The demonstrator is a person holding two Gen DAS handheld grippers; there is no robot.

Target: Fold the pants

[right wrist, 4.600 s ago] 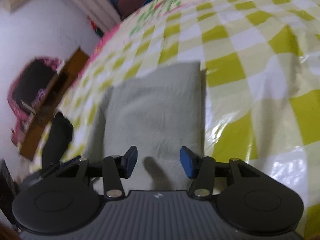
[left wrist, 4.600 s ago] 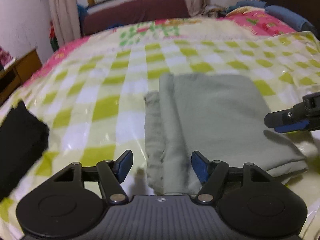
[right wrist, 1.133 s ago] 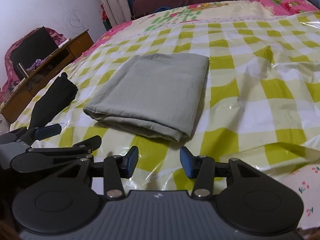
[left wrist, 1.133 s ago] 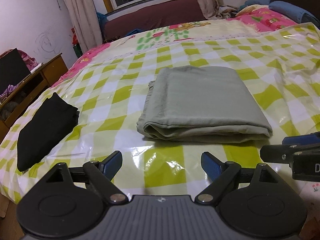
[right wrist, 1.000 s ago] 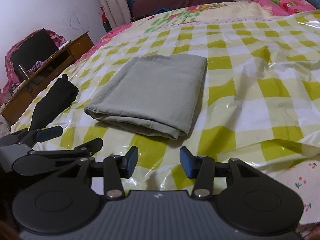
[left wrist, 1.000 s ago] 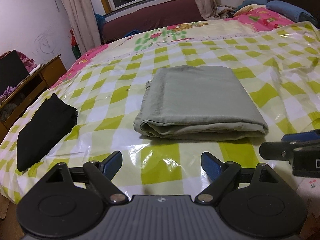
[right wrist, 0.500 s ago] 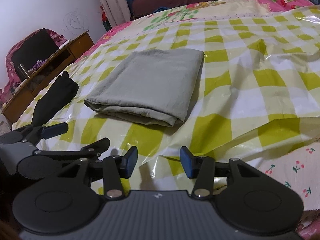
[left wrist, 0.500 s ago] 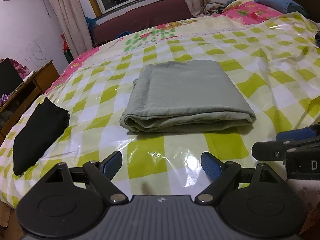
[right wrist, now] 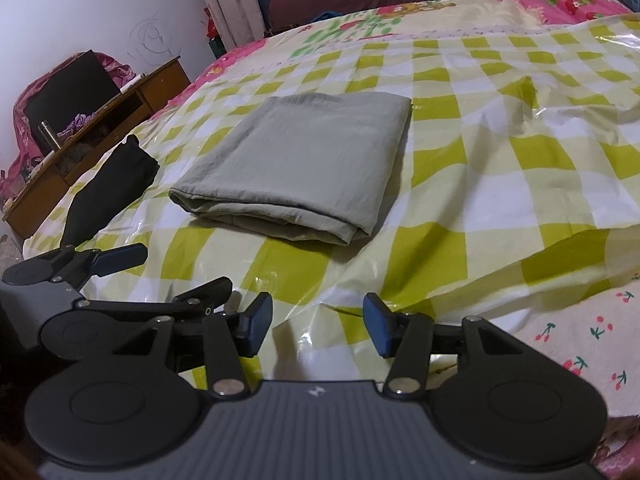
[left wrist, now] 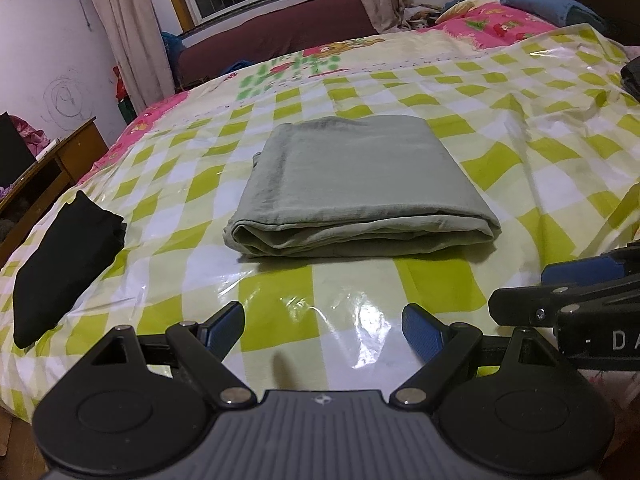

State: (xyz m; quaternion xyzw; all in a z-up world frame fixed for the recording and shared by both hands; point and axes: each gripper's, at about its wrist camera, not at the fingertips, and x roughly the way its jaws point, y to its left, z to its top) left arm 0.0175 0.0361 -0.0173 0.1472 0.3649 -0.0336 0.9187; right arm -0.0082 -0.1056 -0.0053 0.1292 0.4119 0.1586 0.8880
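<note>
Both grippers look alike. The left gripper [left wrist: 323,330] has a ribbed grey body with a small logo, two round black discs behind black linkage arms, silver screws at the pivots, and blue fingers [left wrist: 422,330]. The right gripper [right wrist: 318,324] is the same; its side bears white letters "DA".

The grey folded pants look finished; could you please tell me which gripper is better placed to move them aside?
Probably the left gripper: the grey folded pants lie straight ahead of its open jaws.
</note>
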